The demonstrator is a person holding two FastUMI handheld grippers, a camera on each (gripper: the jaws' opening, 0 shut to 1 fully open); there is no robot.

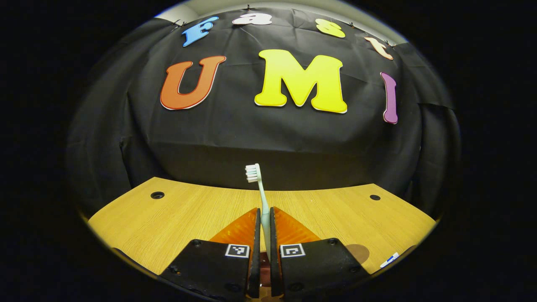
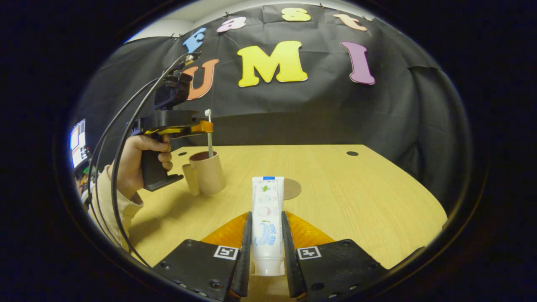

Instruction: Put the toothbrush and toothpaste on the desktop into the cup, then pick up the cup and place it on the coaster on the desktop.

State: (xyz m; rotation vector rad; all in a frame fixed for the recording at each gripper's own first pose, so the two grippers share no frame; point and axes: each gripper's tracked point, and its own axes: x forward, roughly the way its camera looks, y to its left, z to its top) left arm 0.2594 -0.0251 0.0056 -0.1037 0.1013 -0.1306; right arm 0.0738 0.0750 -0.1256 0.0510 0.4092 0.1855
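Observation:
In the left gripper view my left gripper [image 1: 263,220] is shut on a pale toothbrush [image 1: 256,179] that stands upright with its bristle head on top. The right gripper view shows that same gripper [image 2: 206,126] held by a hand over the brown cup [image 2: 206,172], and the toothbrush [image 2: 209,144] reaches down into the cup's mouth. My right gripper [image 2: 267,222] is shut on a white toothpaste tube [image 2: 267,209] that lies along its fingers above the table. The round brown coaster [image 2: 291,188] lies flat just beyond the tube, to the right of the cup.
The wooden desktop [image 2: 356,197] has small round holes near its back corners [image 2: 352,153]. A person's hand and sleeve [image 2: 126,176] with trailing black cables [image 2: 121,138] sit at the left. A lit screen [image 2: 77,140] shows at the far left edge.

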